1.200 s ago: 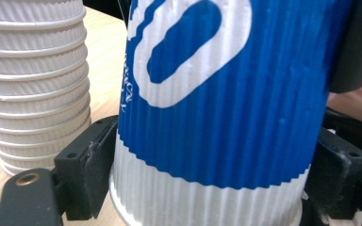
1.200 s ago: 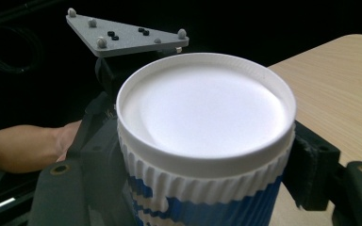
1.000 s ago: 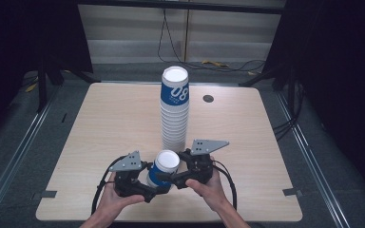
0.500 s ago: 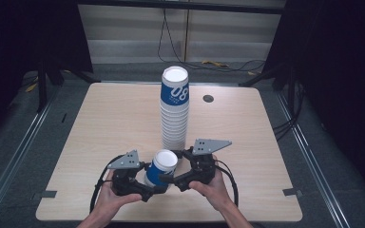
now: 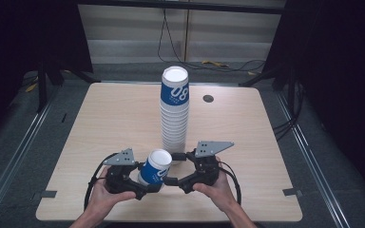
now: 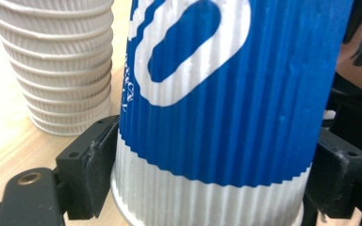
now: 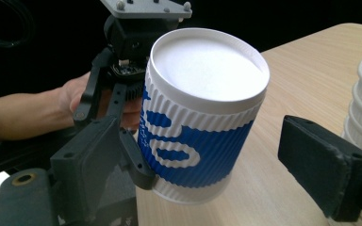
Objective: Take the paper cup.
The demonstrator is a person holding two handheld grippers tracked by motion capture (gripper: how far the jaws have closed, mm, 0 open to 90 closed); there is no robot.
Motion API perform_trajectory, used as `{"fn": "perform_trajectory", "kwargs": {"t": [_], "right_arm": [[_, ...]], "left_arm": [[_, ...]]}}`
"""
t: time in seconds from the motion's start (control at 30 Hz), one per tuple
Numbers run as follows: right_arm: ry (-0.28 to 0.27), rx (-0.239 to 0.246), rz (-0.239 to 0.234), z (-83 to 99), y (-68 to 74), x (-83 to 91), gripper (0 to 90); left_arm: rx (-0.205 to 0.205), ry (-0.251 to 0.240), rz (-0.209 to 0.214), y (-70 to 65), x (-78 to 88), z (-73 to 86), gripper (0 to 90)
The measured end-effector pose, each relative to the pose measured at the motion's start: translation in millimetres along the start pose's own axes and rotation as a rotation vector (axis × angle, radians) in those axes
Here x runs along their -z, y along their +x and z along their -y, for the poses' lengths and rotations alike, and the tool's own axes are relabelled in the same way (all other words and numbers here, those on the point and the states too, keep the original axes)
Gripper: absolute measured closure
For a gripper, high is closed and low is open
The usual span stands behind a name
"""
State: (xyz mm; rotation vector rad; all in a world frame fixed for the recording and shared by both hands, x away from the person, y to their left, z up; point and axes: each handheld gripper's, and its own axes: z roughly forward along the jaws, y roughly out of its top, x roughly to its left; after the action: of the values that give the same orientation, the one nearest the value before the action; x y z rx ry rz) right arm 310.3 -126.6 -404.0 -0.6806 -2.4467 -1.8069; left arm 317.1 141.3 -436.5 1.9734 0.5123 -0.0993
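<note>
The blue cup (image 5: 155, 167) is pinched by the left hand-held gripper (image 5: 145, 183), just before the cup stack (image 5: 174, 111). The right hand-held gripper (image 7: 212, 155) has just been spread, its jaws apart from the cup. If the cup is squeezed harder, it could be crushed or slip.

table (image 5: 100, 123): light wood | grommet (image 5: 208, 99): far right | cables (image 5: 209, 64): floor behind

Single cup (image 5: 155, 166) between both tools — just before the cup stack (image 5: 174, 111), mid-table (image 5: 100, 118)
</note>
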Motion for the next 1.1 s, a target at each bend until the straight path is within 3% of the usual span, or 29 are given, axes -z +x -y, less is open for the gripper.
{"fn": "perform_trajectory", "kwargs": {"t": [0.23, 0.33, 0.37, 0.67, 0.93, 1.1], "right_arm": [[0.078, 0.03, 0.004, 2.5, -2.1, -0.5, 14.0], [0.09, 0.038, 0.013, 5.1, -2.3, 0.3, 14.3], [0.094, 0.042, 0.014, 6.2, -2.7, 0.2, 14.8], [0.168, 0.058, 0.032, 12.0, -7.0, -1.6, 15.8], [0.248, 0.105, 0.032, 7.9, -5.1, -5.7, 14.9], [0.276, 0.114, 0.03, 8.6, -3.9, -5.1, 14.4]], "left_arm": [[-0.038, 0.041, -0.022, -0.1, 2.3, -3.5, 16.2], [-0.037, 0.048, -0.026, 0.1, 0.9, -3.1, 16.2], [-0.048, 0.07, -0.04, 0.1, -1.2, -2.9, 16.2], [-0.057, 0.136, -0.047, 3.0, -6.1, -1.9, 16.2], [-0.061, 0.168, -0.04, 2.7, -12.9, -0.2, 16.3], [-0.089, 0.218, -0.056, 0.1, -19.0, 0.1, 16.3]]}}
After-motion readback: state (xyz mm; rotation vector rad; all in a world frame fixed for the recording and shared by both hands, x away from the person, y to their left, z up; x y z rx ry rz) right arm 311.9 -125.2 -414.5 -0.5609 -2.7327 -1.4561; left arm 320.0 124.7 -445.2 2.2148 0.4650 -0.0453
